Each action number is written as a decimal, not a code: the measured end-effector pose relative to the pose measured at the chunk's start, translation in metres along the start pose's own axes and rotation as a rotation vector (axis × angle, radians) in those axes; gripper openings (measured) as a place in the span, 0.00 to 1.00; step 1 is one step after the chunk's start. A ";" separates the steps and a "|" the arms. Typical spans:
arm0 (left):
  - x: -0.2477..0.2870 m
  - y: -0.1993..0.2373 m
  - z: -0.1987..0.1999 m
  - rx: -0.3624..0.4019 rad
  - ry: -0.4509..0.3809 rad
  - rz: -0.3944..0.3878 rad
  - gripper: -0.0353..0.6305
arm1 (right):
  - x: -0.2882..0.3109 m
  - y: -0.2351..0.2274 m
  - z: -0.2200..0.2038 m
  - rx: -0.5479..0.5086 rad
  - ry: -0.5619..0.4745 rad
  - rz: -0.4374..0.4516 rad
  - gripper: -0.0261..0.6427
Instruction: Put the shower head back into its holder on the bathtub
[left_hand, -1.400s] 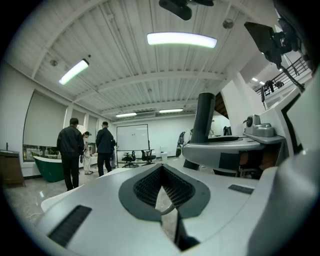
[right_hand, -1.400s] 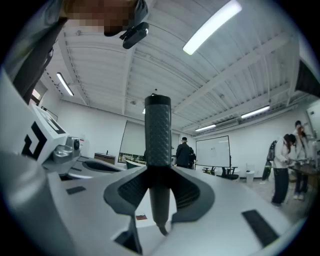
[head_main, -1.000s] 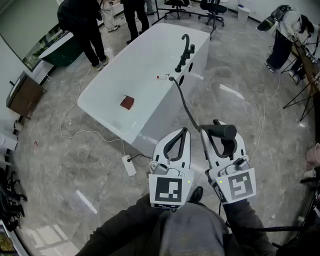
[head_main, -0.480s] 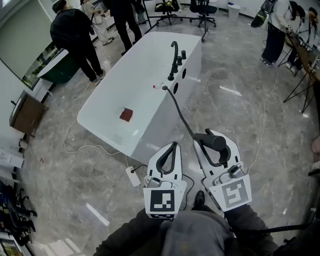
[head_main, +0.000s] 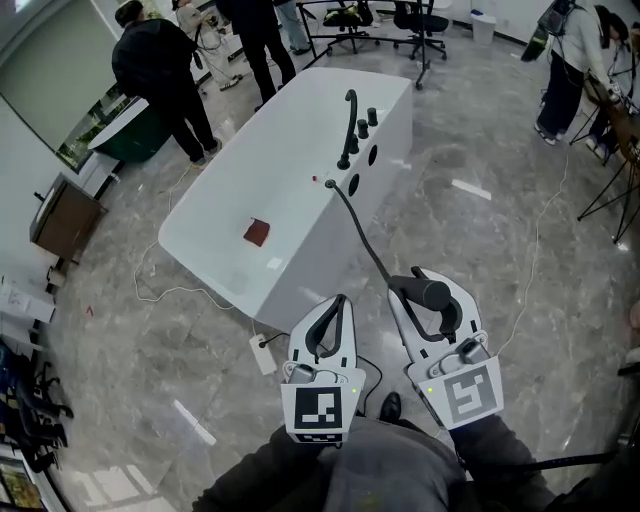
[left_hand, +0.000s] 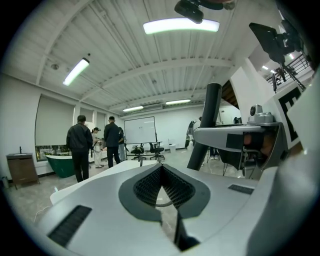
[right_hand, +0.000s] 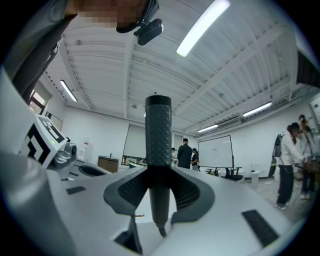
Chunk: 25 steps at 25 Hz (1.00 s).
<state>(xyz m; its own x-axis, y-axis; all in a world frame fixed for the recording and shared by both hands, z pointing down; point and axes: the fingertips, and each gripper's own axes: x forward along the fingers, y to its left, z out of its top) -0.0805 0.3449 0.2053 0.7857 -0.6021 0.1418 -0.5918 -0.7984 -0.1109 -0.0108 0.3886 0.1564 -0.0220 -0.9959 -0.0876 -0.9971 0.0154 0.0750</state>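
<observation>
My right gripper (head_main: 426, 294) is shut on the black shower head (head_main: 430, 293), which lies crosswise between its jaws. In the right gripper view the shower head (right_hand: 158, 145) stands upright in that gripper (right_hand: 159, 186). Its dark hose (head_main: 361, 238) runs from the head to the rim of the white bathtub (head_main: 215, 205). A black faucet (head_main: 348, 128) and knobs stand on that rim; I cannot make out the holder. My left gripper (head_main: 334, 306) is shut and empty, just left of the right one, both over the floor in front of the tub.
A red-brown patch (head_main: 256, 233) lies inside the tub. A white power strip (head_main: 261, 353) and cables lie on the marble floor near the tub's front corner. Several people (head_main: 160, 70) stand beyond the tub, with office chairs (head_main: 418, 18) behind and a tripod at the right.
Both grippers sit lower in the head view and the tub looks slightly farther off. The right gripper keeps its hold on the shower head; the left stays shut.
</observation>
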 end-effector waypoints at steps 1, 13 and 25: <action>0.003 0.000 -0.001 -0.001 0.004 0.008 0.06 | 0.002 -0.003 -0.002 0.001 0.001 0.007 0.25; 0.060 0.014 -0.016 -0.037 0.013 0.033 0.06 | 0.037 -0.029 -0.022 -0.001 0.022 0.066 0.25; 0.145 0.036 -0.022 -0.065 0.030 0.033 0.06 | 0.084 -0.073 -0.036 0.015 0.052 0.067 0.25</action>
<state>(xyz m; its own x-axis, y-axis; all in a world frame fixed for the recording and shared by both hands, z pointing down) 0.0085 0.2288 0.2436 0.7603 -0.6273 0.1686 -0.6287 -0.7759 -0.0521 0.0627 0.3005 0.1796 -0.0855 -0.9959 -0.0308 -0.9945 0.0834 0.0641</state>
